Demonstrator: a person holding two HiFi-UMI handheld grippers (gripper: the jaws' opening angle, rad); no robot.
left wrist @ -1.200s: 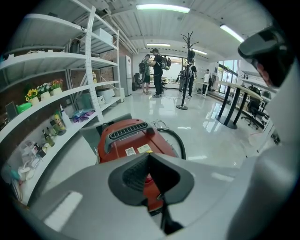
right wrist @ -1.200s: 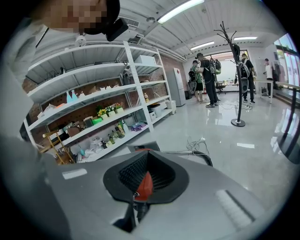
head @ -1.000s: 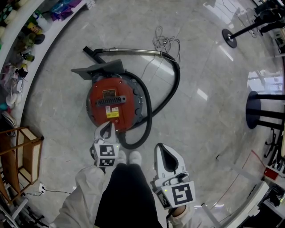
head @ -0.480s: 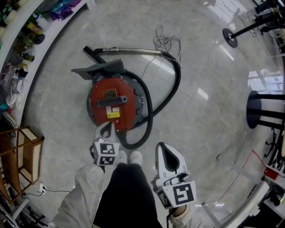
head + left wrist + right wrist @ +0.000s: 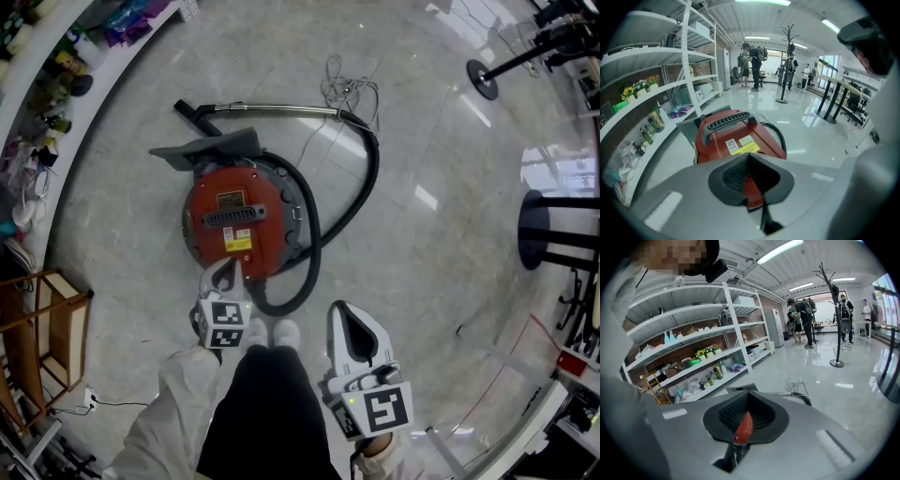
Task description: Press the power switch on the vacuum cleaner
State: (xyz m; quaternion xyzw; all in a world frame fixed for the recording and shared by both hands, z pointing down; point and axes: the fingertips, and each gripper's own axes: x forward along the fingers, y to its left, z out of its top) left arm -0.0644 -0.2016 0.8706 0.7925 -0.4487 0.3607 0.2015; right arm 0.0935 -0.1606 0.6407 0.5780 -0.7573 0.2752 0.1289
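Note:
A round red vacuum cleaner [image 5: 234, 218] with a black handle and a yellow label sits on the pale floor; in the left gripper view the vacuum cleaner [image 5: 736, 138] fills the middle. Its black hose [image 5: 361, 187] loops round to a metal tube [image 5: 272, 107] and a grey floor nozzle [image 5: 208, 145]. My left gripper [image 5: 222, 271] is shut and hovers at the vacuum's near edge, above its lower rim. My right gripper [image 5: 352, 328] is shut too, empty, held back to the right of the person's legs. No switch can be made out.
White shelves [image 5: 56, 56] with small bottles and flowers curve along the left. A wooden rack [image 5: 37, 319] stands at the lower left. Black stand bases [image 5: 544, 230] sit at the right. A loose cable [image 5: 349, 82] lies beyond the tube. People [image 5: 752, 65] stand far off.

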